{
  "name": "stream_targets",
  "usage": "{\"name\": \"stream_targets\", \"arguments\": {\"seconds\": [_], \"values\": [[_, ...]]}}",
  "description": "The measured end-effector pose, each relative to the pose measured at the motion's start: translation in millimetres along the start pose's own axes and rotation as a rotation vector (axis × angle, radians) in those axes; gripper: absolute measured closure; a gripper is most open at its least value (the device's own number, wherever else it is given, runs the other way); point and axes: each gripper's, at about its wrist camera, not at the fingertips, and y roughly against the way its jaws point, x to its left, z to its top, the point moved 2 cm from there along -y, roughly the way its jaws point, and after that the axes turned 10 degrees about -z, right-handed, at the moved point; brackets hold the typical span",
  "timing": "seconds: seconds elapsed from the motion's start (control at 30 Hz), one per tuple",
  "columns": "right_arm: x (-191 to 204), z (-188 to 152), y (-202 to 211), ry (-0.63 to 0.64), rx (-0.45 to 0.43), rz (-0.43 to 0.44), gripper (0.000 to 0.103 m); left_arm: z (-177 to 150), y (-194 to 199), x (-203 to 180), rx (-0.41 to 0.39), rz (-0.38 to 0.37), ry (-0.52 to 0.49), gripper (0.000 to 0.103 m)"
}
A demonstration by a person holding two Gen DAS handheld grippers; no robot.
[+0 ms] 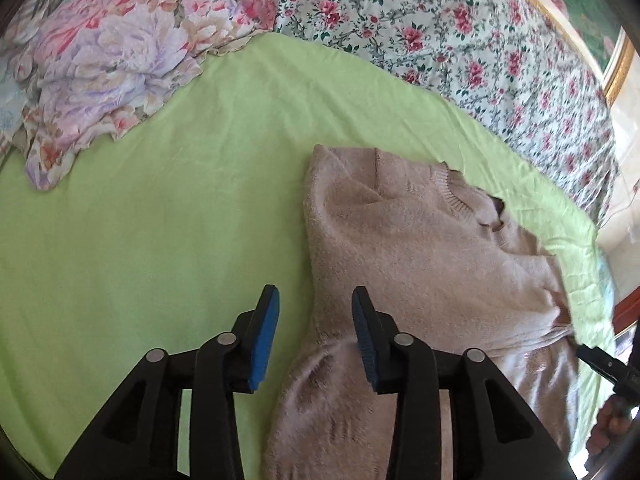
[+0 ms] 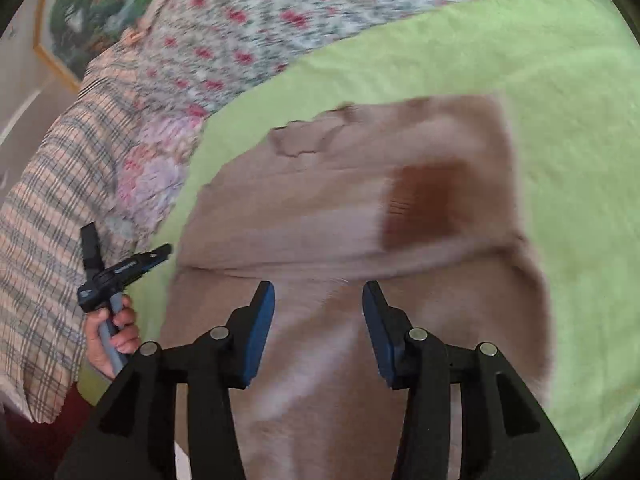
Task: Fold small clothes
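Beige knit sweater [image 1: 420,264] lies partly folded on the lime-green sheet [image 1: 160,240] that covers the bed, its ribbed collar [image 1: 452,196] toward the far side and one fuzzy sleeve [image 1: 320,400] running back under my left tool. On the far side of the sheet I see a rose-print quilt [image 1: 440,40], to the far left a bunched peony-print blanket [image 1: 100,72], and a gilt-framed painting [image 1: 592,20] on the wall at far right. From the right wrist view, which is blurred, a plaid cover [image 2: 44,240] hangs at the left and a dark brown patch [image 2: 424,208] shows on the sweater. My left gripper [image 1: 315,336] hovers with its blue-padded jaws spread wide, straddling the sweater's left edge and clamping nothing. My right gripper [image 2: 319,330] is likewise wide open above the sweater body, holding nothing; whether either pad touches the knit I cannot tell. I see no containers anywhere.
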Motion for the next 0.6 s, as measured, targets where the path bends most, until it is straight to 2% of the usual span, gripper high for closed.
{"name": "stream_targets", "arguments": {"seconds": [0.07,0.27,0.37,0.47,0.57,0.6], "values": [[33.1,27.5,-31.3,0.073,0.037,0.094,0.04,-15.2,2.2,-0.9,0.0,-0.003,-0.005,0.057],[132.4,98.4,-144.9,0.283,0.194,0.24,0.038,-43.0,-12.5,-1.0,0.062,0.013,-0.071,0.057],[173.1,118.4,-193.6,0.402,0.222,0.244,0.038,-42.1,-19.0,-7.7,0.06,0.017,-0.125,0.056],[196.5,125.8,-236.6,0.494,0.254,0.196,0.038,-36.0,-25.9,-1.6,0.048,0.025,-0.099,0.056],[201.6,120.0,-277.0,0.557,0.399,0.155,0.038,-33.3,-24.0,15.2,0.014,-0.019,-0.02,0.059],[205.5,114.1,-284.8,0.567,0.445,0.195,0.038,-34.6,-23.1,18.5,0.006,-0.036,-0.004,0.06]]}}
